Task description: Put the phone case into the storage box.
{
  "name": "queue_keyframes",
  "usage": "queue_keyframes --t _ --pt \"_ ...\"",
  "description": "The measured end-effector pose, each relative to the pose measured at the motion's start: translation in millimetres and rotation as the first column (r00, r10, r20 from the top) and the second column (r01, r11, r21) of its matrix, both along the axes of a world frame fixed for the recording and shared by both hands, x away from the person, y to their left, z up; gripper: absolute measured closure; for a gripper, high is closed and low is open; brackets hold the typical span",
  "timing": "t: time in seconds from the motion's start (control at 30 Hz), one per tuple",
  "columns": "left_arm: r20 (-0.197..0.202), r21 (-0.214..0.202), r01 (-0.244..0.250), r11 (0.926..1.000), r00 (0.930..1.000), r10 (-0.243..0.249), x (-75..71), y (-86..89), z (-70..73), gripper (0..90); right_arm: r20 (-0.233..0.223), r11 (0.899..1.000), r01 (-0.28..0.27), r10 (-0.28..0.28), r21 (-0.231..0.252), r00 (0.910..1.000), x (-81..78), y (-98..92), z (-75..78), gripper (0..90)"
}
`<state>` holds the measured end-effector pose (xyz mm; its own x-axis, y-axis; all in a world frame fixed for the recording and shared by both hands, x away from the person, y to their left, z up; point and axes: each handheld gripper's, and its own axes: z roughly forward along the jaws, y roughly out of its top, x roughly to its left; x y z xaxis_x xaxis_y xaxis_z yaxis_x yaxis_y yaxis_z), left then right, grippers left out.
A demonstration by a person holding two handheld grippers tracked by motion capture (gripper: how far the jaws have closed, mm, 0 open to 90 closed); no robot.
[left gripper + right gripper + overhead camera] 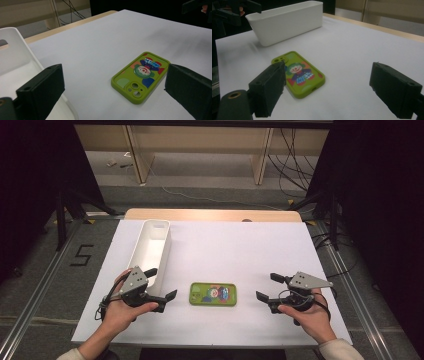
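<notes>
Two black jaws are seen closest in each gripper view, spread wide with nothing between them. Left gripper (161, 301): held in the person's left hand (120, 312) at the near left of the desk (240, 250), jaws wide apart and empty, pointed toward the phone case (213, 294). Right gripper (266, 289): held in the right hand (307, 317) at the near right, jaws likewise wide and empty, pointed toward the same case. Phone case: lime green, printed with a clown figure, laid flat on the white desk surface between the two grippers, apart from both; camera cut-out toward the left gripper. White bin (152, 247): long, narrow, open-topped, set on the left part of the desk, its near end just beside the left gripper.
</notes>
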<state>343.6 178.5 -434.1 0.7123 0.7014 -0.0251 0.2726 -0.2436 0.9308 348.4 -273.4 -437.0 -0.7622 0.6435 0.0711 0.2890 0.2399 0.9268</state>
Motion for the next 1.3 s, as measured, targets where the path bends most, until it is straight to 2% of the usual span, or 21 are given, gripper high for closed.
queue_keyframes --t 0.4,0.53,0.63,0.73,0.93,1.0,1.3 --pt "0.001 -0.005 -0.001 1.0 1.0 0.001 -0.3 -1.2 0.0 5.1 0.004 1.0 0.011 -0.011 0.001 0.9999 2.6 0.9 -0.2 16.7" --pt "0.001 -0.004 -0.003 1.0 1.0 0.003 -0.6 -1.7 0.0 6.3 0.033 1.0 0.019 -0.019 -0.009 0.9993 5.6 4.1 1.9 32.2" --pt "0.001 -0.004 -0.006 1.0 1.0 0.006 -0.5 -1.8 -0.2 6.6 0.06 1.0 0.0 0.001 -0.026 0.9982 8.6 9.0 4.2 52.1" --pt "0.001 -0.001 -0.003 1.0 1.0 0.003 -0.6 -2.9 -0.7 8.9 0.051 0.999 -0.022 0.024 -0.047 0.9984 11.3 15.2 4.8 64.1" --pt "0.0 0.001 0.005 1.0 1.0 -0.005 -1.6 -5.9 -0.7 12.3 -0.002 0.993 -0.065 0.065 -0.096 0.9979 22.1 29.3 2.3 87.2" --pt "0.0 0.002 0.005 1.0 1.0 -0.005 -1.5 -6.3 -0.8 13.1 -0.006 0.991 -0.072 0.071 -0.117 0.9974 26.9 34.7 1.8 90.0" --pt "-0.002 0.006 0.015 0.9999 0.9999 -0.015 -2.4 -7.5 -1.3 16.4 -0.061 0.982 -0.076 0.066 -0.171 0.9959 48.8 56.8 -3.1 90.0"
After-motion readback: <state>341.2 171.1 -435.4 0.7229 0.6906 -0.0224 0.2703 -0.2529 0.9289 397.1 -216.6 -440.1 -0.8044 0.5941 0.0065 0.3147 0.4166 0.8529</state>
